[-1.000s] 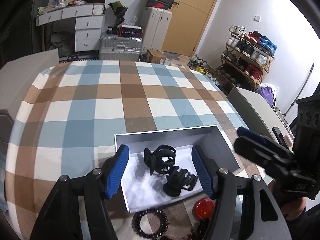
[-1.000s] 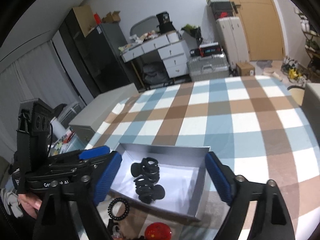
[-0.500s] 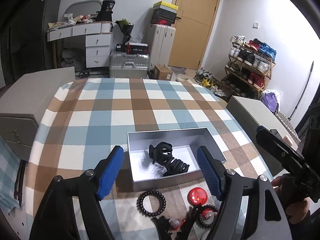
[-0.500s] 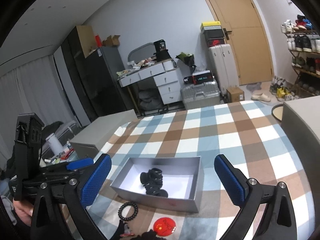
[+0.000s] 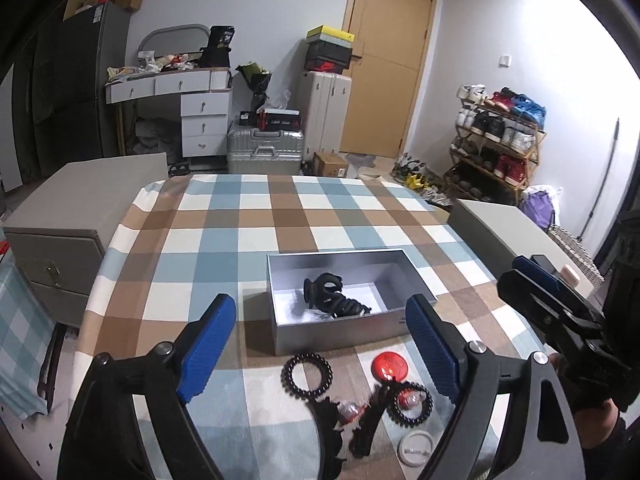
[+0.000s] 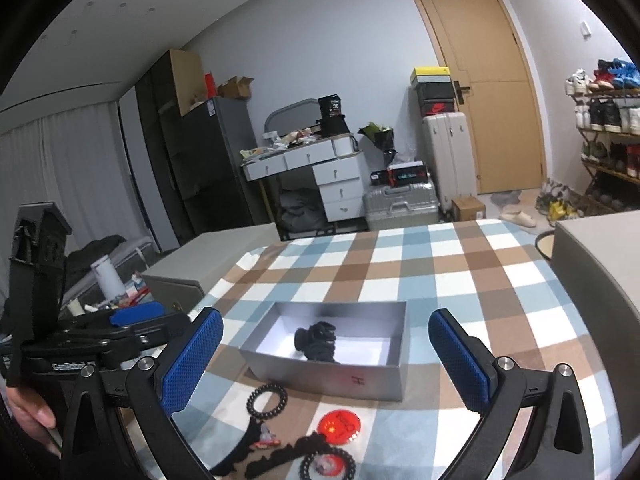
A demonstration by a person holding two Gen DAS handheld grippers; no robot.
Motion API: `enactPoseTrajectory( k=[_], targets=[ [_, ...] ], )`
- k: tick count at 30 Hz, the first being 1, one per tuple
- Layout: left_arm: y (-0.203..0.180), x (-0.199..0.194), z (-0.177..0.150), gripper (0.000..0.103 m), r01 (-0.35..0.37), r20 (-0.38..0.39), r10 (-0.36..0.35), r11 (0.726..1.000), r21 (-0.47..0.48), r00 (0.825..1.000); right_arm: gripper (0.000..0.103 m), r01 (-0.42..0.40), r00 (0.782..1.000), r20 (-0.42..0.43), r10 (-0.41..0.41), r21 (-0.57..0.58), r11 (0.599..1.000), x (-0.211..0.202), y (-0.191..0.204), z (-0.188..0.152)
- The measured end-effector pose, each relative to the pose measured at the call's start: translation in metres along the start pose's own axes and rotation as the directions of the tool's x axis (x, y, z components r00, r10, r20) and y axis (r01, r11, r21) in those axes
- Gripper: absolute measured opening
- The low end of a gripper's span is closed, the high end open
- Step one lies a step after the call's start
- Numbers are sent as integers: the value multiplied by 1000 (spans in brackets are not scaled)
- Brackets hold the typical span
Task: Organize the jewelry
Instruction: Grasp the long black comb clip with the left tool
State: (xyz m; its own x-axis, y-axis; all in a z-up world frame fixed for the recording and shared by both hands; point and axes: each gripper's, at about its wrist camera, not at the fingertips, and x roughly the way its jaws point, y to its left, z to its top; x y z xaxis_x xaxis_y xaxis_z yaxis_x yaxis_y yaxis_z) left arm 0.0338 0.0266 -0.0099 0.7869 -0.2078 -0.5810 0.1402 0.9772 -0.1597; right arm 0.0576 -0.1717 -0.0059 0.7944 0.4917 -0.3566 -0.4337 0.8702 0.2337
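Silver box (image 5: 340,326) w/ black clips (image 5: 334,300) | L gripper (image 5: 320,350) opening, R gripper (image 6: 326,362) wide, both empty | white lid (image 5: 416,446) L-view only

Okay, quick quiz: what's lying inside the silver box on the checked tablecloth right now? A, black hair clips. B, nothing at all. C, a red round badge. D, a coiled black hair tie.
A: black hair clips lie on the floor of the silver box, while the red badge and coiled hair tie sit on the tablecloth in front of it.

text: "36" | on: black box (image 6: 330,107) atop the desk | other print: too blurred to read
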Motion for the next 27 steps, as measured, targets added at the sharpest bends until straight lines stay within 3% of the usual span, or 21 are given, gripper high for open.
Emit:
enactPoseTrajectory(
  k=[2,7,14,19,27],
  targets=[
    [1,-4,-7,85,-4,6,4,1000,2,1000,103,8,1000,-5,-8,-16,1000,-4,1,-6],
    [4,-4,-28,98,-23,-20,23,1000,2,1000,103,35,998,-54,-38,-54,998,-7,3,-25],
    [7,8,-64,98,-44,-131,44,999,7,990,103,49,990,-132,-57,-64,997,-9,3,-54],
    [6,24,-85,98,-51,-234,58,998,38,970,103,94,980,-163,-111,-106,990,-8,4,-72],
    [8,35,-92,98,-50,-284,57,998,34,957,103,108,966,-225,-129,-103,989,-7,3,-90]
  ],
)
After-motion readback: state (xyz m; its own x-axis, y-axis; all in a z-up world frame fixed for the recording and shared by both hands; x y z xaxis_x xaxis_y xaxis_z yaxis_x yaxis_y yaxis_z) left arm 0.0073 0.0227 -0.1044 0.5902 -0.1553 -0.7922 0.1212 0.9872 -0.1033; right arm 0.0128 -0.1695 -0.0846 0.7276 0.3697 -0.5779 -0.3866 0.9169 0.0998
